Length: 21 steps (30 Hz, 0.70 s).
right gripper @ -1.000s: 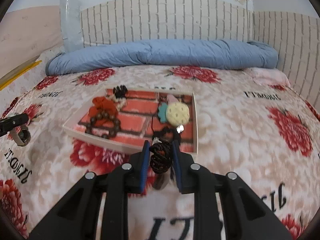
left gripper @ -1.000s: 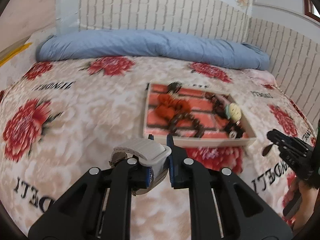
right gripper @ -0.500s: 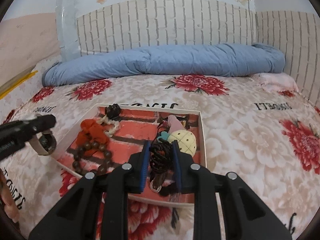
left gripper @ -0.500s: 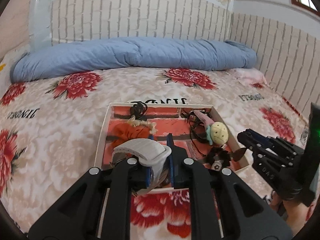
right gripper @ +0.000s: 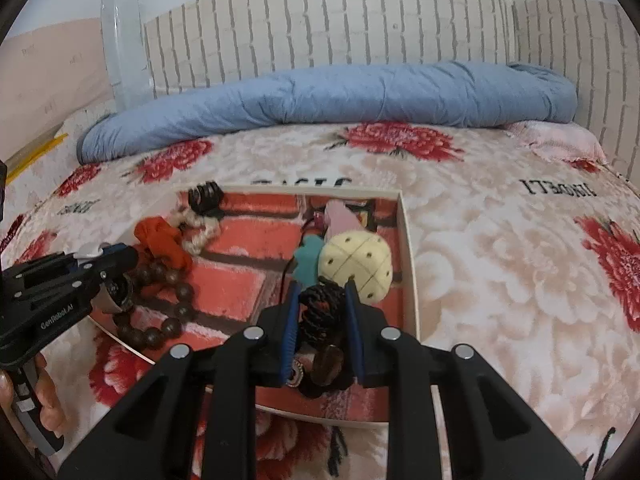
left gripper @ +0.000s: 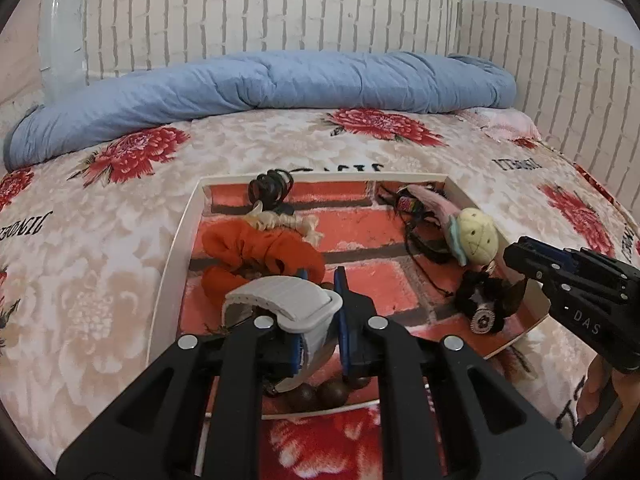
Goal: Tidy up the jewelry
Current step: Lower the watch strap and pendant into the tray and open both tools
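Observation:
A white-rimmed tray with a red brick-print bottom lies on the bed; it also shows in the right wrist view. My left gripper is shut on a white watch strap above the tray's near left part. My right gripper is shut on a black braided cord bracelet above the tray's near right part. In the tray lie an orange scrunchie, a dark wooden bead bracelet, a black hair tie and a cream ball charm.
The bed has a floral blanket. A rolled blue quilt lies along the brick-pattern wall at the back. A pink cloth sits at the far right corner of the bed.
Both grippers have moved forward from the bed's near edge to above the tray, each still holding its item. The tray now fills the middle of both views.

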### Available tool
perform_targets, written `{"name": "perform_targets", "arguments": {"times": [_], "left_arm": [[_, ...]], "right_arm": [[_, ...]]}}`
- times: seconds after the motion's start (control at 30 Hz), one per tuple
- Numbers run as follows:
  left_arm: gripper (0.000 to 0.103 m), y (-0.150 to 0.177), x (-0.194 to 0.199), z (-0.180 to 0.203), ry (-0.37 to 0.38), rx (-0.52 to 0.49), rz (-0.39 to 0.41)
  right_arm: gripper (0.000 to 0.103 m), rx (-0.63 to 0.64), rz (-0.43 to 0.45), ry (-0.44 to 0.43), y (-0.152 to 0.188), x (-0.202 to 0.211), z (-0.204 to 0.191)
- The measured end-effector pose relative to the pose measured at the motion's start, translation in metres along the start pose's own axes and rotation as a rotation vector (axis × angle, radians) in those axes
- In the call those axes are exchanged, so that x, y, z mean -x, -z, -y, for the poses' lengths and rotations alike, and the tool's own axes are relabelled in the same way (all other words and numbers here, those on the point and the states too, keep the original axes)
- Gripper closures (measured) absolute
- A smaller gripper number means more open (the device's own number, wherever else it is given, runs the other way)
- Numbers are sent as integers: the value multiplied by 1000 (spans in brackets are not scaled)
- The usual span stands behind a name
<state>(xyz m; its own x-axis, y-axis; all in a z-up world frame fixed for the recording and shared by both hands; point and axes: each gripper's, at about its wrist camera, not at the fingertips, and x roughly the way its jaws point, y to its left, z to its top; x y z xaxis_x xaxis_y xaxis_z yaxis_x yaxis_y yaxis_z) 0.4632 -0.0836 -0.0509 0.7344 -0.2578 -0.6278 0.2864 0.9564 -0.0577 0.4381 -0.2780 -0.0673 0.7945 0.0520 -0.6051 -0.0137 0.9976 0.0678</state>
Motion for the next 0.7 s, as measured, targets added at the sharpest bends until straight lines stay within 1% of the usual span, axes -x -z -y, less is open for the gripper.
{"name": "perform_targets", "arguments": {"times": [0.07, 0.13, 0.2, 0.23, 0.33, 0.4, 0.47, 0.57, 0.63, 0.7], "left_arm": [[90, 3, -2, 1, -3, -10, 4], [88, 3, -3, 6, -27, -35, 11], [84, 5, -6, 8, -35, -48, 9], [79, 6, -8, 8, -31, -48, 4], [76, 7, -9, 5, -20, -32, 0], [71, 7, -9, 1, -25, -18, 6], [63, 8, -11, -2, -28, -10, 4], [57, 10, -16, -6, -25, 0, -8], [54, 11, -20, -6, -31, -5, -17], [54, 12, -21, -6, -32, -9, -19]], "right_arm": [[80, 7, -12, 7, 2, -5, -1], [80, 7, -17, 9, 3, -8, -1], [80, 14, -21, 14, 5, -13, -2], [80, 20, -22, 18, 6, -14, -3], [80, 24, -30, 24, 8, -20, -2], [80, 11, -29, 30, 9, -22, 1], [80, 1, -31, 35, 10, -24, 4], [80, -5, -34, 46, 11, -26, 6], [80, -4, -27, 56, 11, -27, 6], [80, -5, -25, 67, 11, -29, 7]]}}
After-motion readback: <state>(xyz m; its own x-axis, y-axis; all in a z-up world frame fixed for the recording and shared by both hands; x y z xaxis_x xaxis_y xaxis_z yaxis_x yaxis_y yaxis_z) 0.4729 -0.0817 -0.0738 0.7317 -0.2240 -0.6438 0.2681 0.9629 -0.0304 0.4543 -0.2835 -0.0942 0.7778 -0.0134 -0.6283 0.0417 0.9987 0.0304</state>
